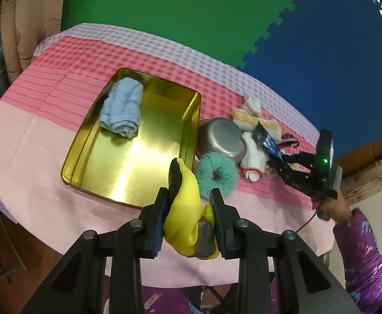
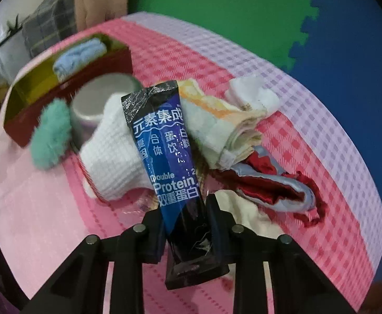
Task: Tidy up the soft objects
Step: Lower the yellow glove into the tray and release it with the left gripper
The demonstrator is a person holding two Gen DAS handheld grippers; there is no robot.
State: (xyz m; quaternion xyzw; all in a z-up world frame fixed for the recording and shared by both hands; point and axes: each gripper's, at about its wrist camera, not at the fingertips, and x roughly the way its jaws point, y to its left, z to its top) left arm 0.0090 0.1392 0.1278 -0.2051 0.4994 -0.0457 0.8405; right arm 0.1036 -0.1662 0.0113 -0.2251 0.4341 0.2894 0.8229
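Two close wrist views, angled down, sharing the gold tray [image 1: 191, 120] (fisheye).

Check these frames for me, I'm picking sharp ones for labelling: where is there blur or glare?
Left wrist view: mostly sharp, with bright glare on the floor of the gold tray and fisheye bending of the table edge. Right wrist view: the blue sachet reads clearly, while the teal scrunchie and tray behind it are smeared.
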